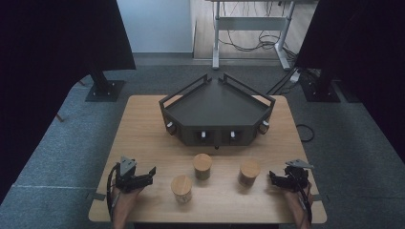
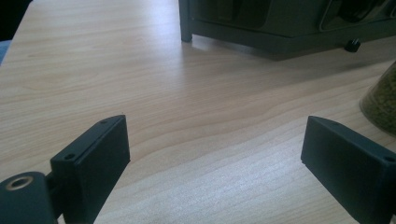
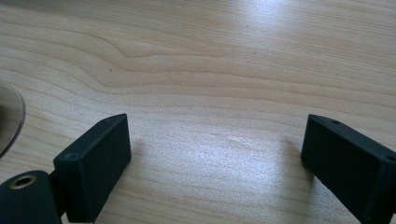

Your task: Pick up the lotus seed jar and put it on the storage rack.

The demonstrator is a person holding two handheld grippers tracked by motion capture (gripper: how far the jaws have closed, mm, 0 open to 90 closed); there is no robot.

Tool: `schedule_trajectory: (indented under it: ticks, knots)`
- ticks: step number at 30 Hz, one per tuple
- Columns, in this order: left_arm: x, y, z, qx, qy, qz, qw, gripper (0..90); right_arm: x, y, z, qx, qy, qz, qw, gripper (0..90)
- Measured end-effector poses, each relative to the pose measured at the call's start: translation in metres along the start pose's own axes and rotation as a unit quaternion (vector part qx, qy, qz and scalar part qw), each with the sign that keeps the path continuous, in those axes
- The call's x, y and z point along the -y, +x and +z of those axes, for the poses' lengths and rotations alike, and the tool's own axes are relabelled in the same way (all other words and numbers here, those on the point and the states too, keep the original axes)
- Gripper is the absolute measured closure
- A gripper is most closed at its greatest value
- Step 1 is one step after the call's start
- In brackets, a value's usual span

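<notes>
Jars are seen in the high view on a wooden table [image 1: 143, 124]: a left jar [image 1: 182, 188], a middle jar [image 1: 202, 165] and a right jar [image 1: 249, 172], all upright with wooden lids, in front of a dark angular tray [image 1: 217, 102]. The left gripper [image 1: 152, 171] is held near the left jar, apart from it; the right gripper [image 1: 271, 176] is held just beside the right jar. In the left gripper view, the jaws are spread wide over bare wood, and a jar [image 2: 380, 100] of greenish contents is seen at the right edge, with the tray [image 2: 280, 28] beyond. In the right gripper view, the jaws are spread, nothing is pinched, and a jar base [image 3: 9, 119] is glimpsed at the left edge.
</notes>
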State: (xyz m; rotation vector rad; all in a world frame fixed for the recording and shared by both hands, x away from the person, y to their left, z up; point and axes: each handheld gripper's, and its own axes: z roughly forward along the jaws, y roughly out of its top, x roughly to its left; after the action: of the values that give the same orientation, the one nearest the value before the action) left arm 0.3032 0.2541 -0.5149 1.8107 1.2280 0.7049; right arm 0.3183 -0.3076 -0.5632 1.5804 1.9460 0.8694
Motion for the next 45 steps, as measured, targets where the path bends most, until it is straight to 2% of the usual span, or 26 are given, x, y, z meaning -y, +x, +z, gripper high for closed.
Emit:
schedule_trajectory:
  ticks: [14, 45]
  knots:
    - [-0.004, -0.003, -0.007, 0.001, -0.017, 0.004, 0.9998, 7.8, 0.000, 0.000, 0.000, 0.000, 0.000, 0.000, 1.0000, 7.8]
    - [-0.015, -0.016, -0.026, 0.023, -0.060, 0.004, 0.9979, 6.6, 0.000, 0.000, 0.000, 0.000, 0.000, -0.001, 1.0000, 7.8]
